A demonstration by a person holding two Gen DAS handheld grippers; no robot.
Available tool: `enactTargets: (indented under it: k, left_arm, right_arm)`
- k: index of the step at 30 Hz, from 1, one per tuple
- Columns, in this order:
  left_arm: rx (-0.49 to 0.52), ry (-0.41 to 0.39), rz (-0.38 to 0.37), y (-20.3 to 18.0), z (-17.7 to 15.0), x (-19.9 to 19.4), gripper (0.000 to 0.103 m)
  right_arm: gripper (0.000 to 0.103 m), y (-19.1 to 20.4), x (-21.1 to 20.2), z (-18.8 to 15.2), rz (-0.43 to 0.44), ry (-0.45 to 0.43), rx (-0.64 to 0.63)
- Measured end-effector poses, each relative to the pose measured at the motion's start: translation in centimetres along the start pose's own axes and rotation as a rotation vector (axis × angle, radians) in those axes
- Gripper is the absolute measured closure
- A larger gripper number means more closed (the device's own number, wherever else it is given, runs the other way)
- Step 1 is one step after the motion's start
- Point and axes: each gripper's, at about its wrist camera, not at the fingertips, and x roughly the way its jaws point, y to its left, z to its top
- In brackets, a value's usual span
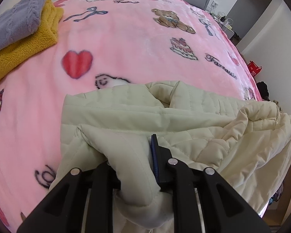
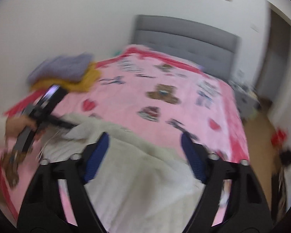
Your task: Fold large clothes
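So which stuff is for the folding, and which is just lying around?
For the folding:
cream quilted jacket
left gripper, clamped on it
right gripper, open

Just lying around:
grey knit sweater
mustard fleece
pink blanket
red bag

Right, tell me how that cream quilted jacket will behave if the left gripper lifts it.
The cream quilted jacket will probably go floppy: it already bunches and folds where the left gripper pinches it. Its puffy quilting suggests it is light for its bulk. The part hanging off the pink blanket may drag it sideways.
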Motion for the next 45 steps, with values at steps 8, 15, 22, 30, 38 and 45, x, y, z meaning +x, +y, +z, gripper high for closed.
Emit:
enactTargets:
  k: [8,15,22,30,38,45]
  left_arm:
    - [0.021,-0.057,-0.065,0.6,-0.3,-3.0,0.073]
    - [0.044,-0.122,-0.112,1.0,-0.9,-5.5,0.06]
    - [0.004,-0.208,-0.297,3.3,-1.8,-8.6,0.029]
    - [0.146,-0.298,-0.225,1.3,-3.6,-10.4,0.014]
    - [0.263,-0.292,-0.233,-3.6,-0.5,-6.2,0.014]
    - [0.169,-0.166,-0.224,-0.5,4.6,-1.0,0.025]
  right_arm:
    - [0.077,8.9,10.6,-1.2,0.01,0.178,-0.514]
    - [0.073,8.8,15.0,-2.2,-0.039,0.255,-0.48]
    - [0.069,7.4,16.8,-1.9,0.025,0.303,-0.368]
    - [0.068,6.4,17.7,-1.6,0.053,0.344,-0.257]
    - [0.068,5.0,20.3,-0.2,0.078,0.408,-0.099]
    - [0.068,4.6,21.3,0.8,0.082,0.432,-0.046]
